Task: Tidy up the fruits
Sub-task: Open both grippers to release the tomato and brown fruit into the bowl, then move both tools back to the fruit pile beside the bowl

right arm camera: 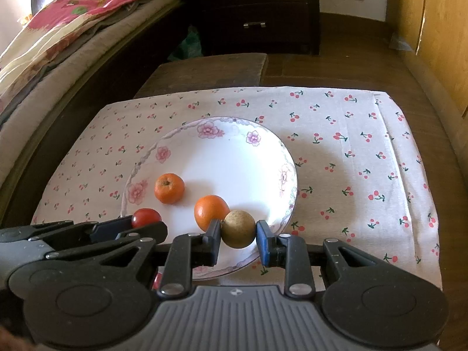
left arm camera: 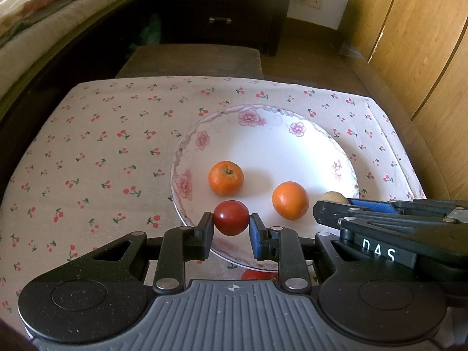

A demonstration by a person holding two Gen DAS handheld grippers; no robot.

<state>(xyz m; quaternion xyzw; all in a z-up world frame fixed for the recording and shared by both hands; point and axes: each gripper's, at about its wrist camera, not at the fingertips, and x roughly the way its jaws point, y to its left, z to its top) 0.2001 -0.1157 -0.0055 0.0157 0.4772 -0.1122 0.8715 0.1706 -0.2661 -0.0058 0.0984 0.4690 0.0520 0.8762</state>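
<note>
A: What has the left gripper [left arm camera: 231,228] got?

B: Its jaws are clamped on a red tomato [left arm camera: 231,218]; the pads press it from both sides, and the fruit sits between the fingertips over the near rim of the floral plate [left arm camera: 263,111].

A: And the right gripper [right arm camera: 238,235]?

B: Closed on a round brown fruit [right arm camera: 238,229], held the same way between its two pads; that one also hangs over the near part of the plate, toward its right edge.

A: What lies beyond the fingers?

B: Just past the left fingertips there is an orange with a stem [left arm camera: 225,177]; further right of them a second orange [left arm camera: 290,200]; both rest on the plate. From the right wrist view the second orange is touching or nearly touching the brown fruit, just behind the left finger [right arm camera: 215,234]; I cannot tell which.

A: Anything nearer than the fingers?

B: Below the left gripper's fingers a bit of another red fruit [left arm camera: 259,275] shows on the cherry-print cloth [left arm camera: 102,146], mostly hidden by the gripper body.

A: The two grippers?

B: Side by side; each shows in the other's view.
</note>
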